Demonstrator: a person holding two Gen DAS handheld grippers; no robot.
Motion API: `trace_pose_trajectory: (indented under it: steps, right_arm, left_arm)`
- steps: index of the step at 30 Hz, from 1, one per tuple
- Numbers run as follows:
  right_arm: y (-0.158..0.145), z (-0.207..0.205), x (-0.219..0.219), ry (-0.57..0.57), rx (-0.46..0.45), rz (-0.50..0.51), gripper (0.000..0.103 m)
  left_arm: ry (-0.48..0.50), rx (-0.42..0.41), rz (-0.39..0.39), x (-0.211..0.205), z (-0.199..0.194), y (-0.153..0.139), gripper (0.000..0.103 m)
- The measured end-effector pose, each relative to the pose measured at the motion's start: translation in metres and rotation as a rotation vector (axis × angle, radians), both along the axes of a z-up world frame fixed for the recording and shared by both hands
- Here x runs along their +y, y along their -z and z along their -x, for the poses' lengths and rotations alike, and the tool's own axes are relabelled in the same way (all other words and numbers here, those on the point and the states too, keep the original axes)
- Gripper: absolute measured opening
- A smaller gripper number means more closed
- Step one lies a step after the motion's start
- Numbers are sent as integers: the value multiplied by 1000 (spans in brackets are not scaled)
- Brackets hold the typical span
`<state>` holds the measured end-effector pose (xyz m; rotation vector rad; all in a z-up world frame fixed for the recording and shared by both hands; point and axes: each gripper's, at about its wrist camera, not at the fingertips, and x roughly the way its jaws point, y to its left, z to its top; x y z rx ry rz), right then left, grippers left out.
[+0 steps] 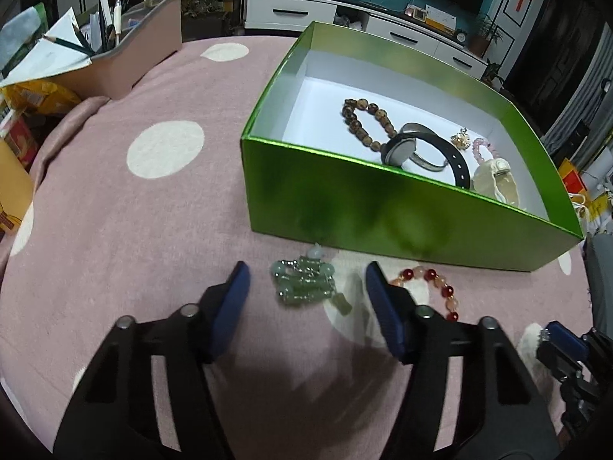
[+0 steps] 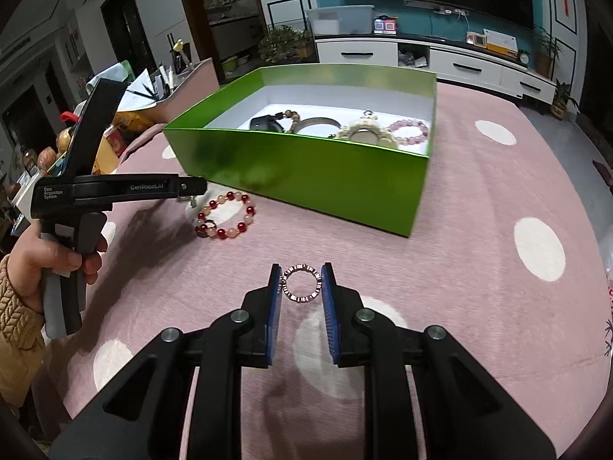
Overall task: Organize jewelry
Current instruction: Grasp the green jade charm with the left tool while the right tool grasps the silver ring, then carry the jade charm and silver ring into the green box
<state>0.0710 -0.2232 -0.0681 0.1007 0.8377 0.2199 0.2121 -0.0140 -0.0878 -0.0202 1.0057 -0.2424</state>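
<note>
A green box [image 1: 383,207] [image 2: 306,168] stands on the pink dotted cloth and holds a brown bead bracelet [image 1: 364,122], a black-strap watch [image 1: 421,149], a pink bead bracelet [image 2: 408,132] and a cream piece [image 2: 364,134]. My left gripper [image 1: 306,287] is open, its fingers either side of a green jade bracelet [image 1: 302,283] on the cloth. A red and peach bead bracelet [image 1: 433,283] [image 2: 226,216] lies just right of it. My right gripper [image 2: 300,281] is shut on a small silver ring bracelet [image 2: 300,283], held above the cloth.
A pink organizer [image 1: 126,50] with pens and papers stands at the far left of the table. Snack bags [image 1: 34,99] lie beside it. The hand-held left gripper body [image 2: 95,191] shows at the left in the right wrist view. The table edge curves behind the box.
</note>
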Motion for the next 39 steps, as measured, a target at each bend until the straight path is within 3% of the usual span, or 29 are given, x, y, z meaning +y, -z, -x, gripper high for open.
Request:
trace_pose_trajectory:
  steps: [5,10,14,20,31,39]
  right_arm:
    - [0,2,-12,23,-3,-22,20]
    - [0,1,-18,34,-3,-35,20]
    - [-4,3,-20,38,-10,-37,20]
    - [-11,8,-22,48,-26,-45,20]
    - [-26,26,-30,75,-73,-56,20]
    - [-22,26,-39,111,-58,-49,20]
  left_arm:
    - [6,-40,-80,-2,5,2,30]
    - [25,-29,-55,6,8,0,29]
    - [21,-4,23,17,14,-4,28]
    - [18,-7,77,27,29,-13,28]
    - [36,-48,121,24,55,-38,28]
    - [34,-58,130,28,62,-45,28]
